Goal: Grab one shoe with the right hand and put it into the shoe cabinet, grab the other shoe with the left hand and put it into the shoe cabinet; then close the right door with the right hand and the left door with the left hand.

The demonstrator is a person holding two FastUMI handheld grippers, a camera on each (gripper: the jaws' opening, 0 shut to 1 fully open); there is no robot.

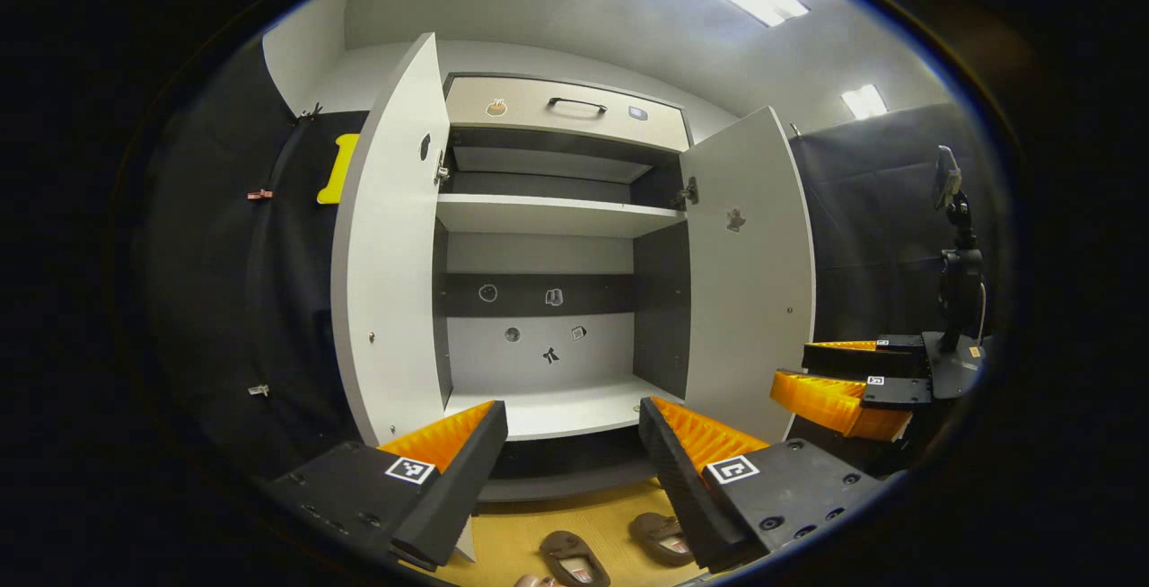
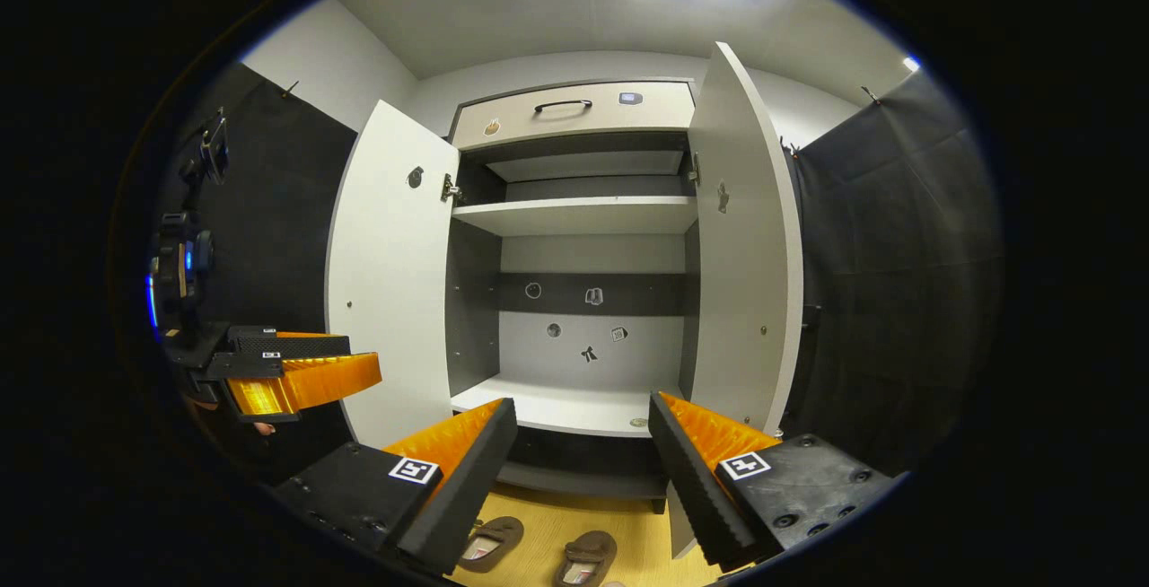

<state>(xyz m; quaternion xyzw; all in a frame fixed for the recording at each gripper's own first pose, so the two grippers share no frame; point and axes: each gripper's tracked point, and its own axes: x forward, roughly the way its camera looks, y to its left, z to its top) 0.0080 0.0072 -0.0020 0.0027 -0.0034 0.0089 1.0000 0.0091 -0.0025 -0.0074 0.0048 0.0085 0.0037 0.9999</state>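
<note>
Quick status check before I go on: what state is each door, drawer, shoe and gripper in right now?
White left cabinet door: swung wide open.
White right cabinet door: swung wide open.
Beige top drawer with black handle: pushed shut.
White lower shelf: bare, no shoe on it.
Two brown slip-on shoes: on the wooden floor, not yet grabbed.
Left gripper: open, holding nothing.
Right gripper: open, holding nothing.

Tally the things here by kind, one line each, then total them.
Shoes: 2, one, the other, on the floor
Cabinet doors: 2, left, right, both open
Drawer: 1
Claws: 2, left, right
Total: 7
</note>
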